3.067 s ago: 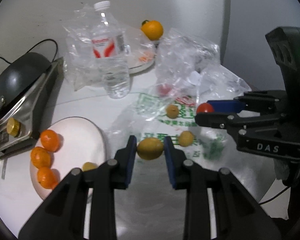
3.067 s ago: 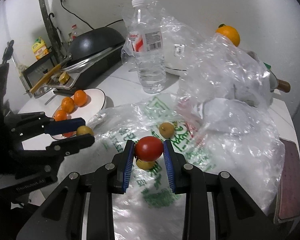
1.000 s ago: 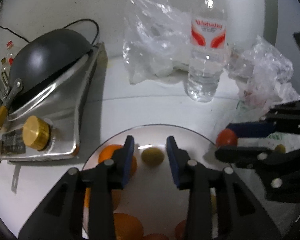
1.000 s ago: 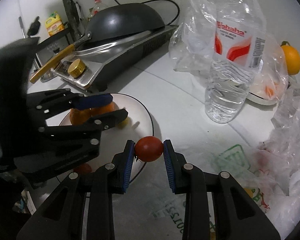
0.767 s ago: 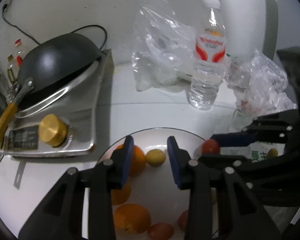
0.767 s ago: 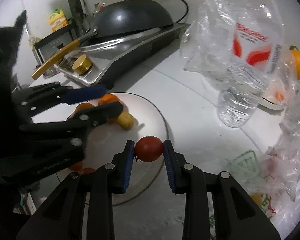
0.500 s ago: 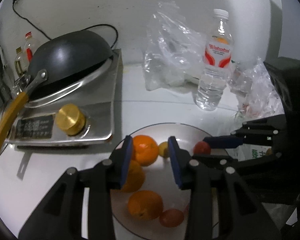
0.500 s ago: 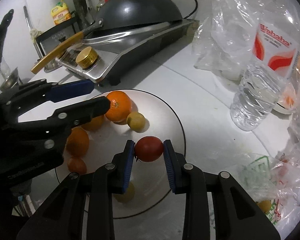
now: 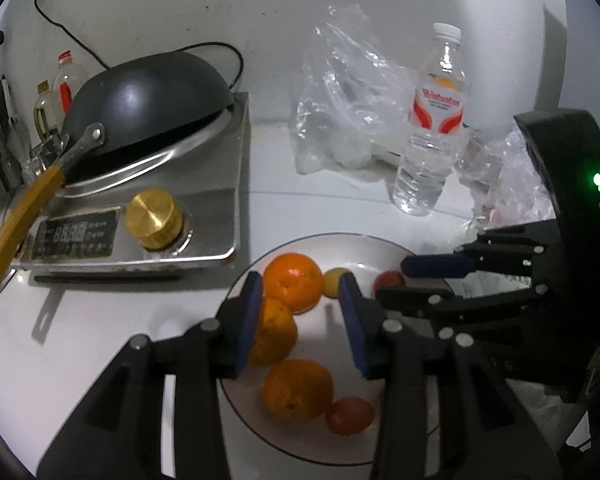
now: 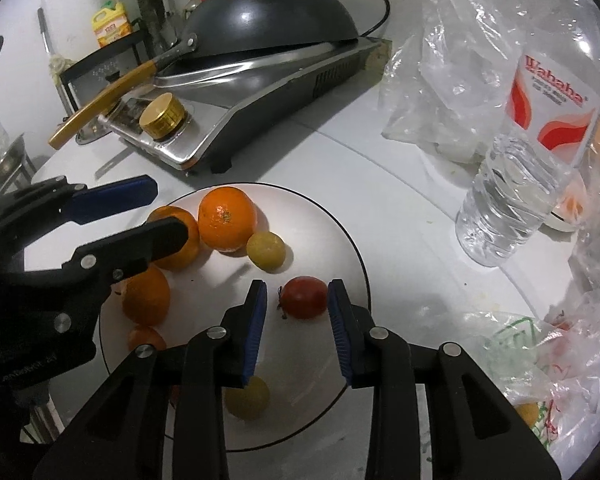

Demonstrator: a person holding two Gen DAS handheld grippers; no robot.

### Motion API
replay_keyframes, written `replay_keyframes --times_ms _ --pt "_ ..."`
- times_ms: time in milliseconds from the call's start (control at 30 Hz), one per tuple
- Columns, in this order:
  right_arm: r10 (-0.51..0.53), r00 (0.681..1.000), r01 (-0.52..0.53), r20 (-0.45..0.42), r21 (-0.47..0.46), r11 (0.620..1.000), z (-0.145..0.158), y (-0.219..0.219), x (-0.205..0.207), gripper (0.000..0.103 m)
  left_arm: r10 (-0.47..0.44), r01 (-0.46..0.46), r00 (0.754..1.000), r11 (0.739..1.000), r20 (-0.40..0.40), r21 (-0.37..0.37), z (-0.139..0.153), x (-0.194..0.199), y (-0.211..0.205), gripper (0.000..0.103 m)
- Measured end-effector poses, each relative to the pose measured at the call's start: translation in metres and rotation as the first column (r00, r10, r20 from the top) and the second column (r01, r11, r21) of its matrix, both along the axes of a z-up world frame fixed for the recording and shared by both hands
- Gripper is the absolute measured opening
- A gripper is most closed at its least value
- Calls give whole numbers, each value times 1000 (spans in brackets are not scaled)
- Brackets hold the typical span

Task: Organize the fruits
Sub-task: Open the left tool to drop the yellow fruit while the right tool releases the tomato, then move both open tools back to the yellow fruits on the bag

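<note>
Red tomato, orange tangerines, white plate

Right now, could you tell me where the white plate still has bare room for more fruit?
The white plate is bare along its right rim beyond the red tomato and in its middle. The left side is crowded with orange mandarins.

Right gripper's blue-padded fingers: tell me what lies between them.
In the right wrist view, a small red tomato lies between the fingers of the right gripper, resting on the white round plate; the pads stand clear of it.
</note>
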State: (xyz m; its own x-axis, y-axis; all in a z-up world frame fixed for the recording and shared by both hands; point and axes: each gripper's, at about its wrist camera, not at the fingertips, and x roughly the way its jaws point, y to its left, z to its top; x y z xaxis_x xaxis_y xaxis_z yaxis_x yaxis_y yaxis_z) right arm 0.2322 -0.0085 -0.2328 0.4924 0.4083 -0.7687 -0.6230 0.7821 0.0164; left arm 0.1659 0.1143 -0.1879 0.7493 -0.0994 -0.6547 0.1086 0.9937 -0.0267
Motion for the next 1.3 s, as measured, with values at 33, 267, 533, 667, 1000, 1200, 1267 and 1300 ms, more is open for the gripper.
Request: replay_keyframes --times_ms 33,267,533,667,1000,1200,1267,1300 --pt "-4 1000 4 3 1 1000 1 -1 -1 34 -2 2 1000 1000 0 0 0 -1 0 41" --pt "-25 999 25 26 8 1000 12 -14 -16 34 -12 12 1000 1000 12 -3 6 -12 -7 42" --pt "-44 998 43 55 23 999 25 -30 -37 34 -25 25 1000 1000 16 0 13 -27 -22 42" --pt "-56 996 54 67 33 998 31 -42 -47 34 -35 35 999 999 18 3 16 -34 -31 42" --pt "-88 993 84 80 56 995 36 -71 -67 34 -61 60 998 998 20 16 21 -50 -54 43" --pt "-109 990 103 85 73 992 38 -84 -74 34 -75 75 997 997 20 26 23 -56 -66 43" --pt "-116 989 109 87 79 991 39 -88 -76 34 -80 79 997 996 19 30 24 -57 -68 43" --pt "-118 989 111 88 82 990 39 -90 -77 34 -82 82 996 996 17 32 24 -57 -71 44"
